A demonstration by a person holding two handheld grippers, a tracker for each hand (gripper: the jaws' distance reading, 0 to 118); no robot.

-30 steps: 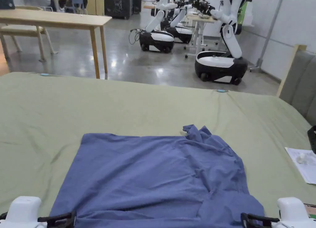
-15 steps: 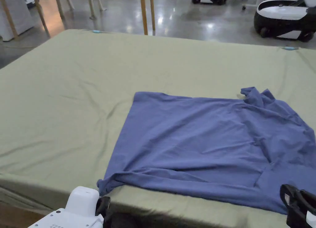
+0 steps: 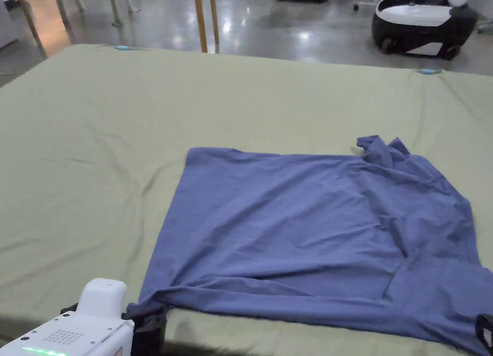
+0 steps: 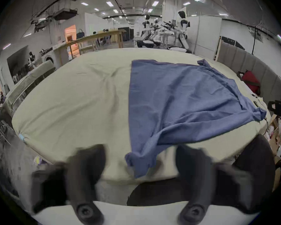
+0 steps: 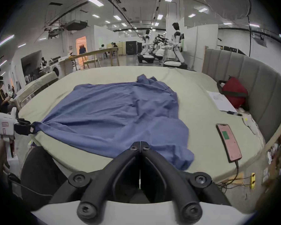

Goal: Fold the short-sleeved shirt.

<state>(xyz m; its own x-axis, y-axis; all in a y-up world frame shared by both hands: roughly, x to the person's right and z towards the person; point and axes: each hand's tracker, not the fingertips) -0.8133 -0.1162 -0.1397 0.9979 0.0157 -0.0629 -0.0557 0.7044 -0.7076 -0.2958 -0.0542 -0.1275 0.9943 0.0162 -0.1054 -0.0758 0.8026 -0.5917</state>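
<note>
A blue short-sleeved shirt (image 3: 308, 236) lies spread on the green bed (image 3: 96, 155), with its near hem along the bed's front edge and a crumpled part at the far right. My left gripper (image 3: 144, 321) is at the near left corner. In the left gripper view (image 4: 139, 150) its blurred jaws stand wide open, and that corner droops between them, touching neither. My right gripper (image 5: 140, 145) is shut, its tips pinching the near hem a little in from the right corner. It also shows at the head view's lower right edge (image 3: 485, 328).
A phone (image 5: 228, 140) on a cable, papers (image 5: 219, 100) and a red bag (image 5: 234, 93) lie on the bed's right side by the grey headboard (image 5: 258, 82). Wheeled robots (image 3: 423, 20) and wooden table legs (image 3: 204, 15) stand on the floor beyond the bed. The bed's left half is bare sheet.
The head camera has tipped down from the room onto the bed. The left gripper now sits higher in the picture, by the shirt's near left corner. The shirt lies much as before.
</note>
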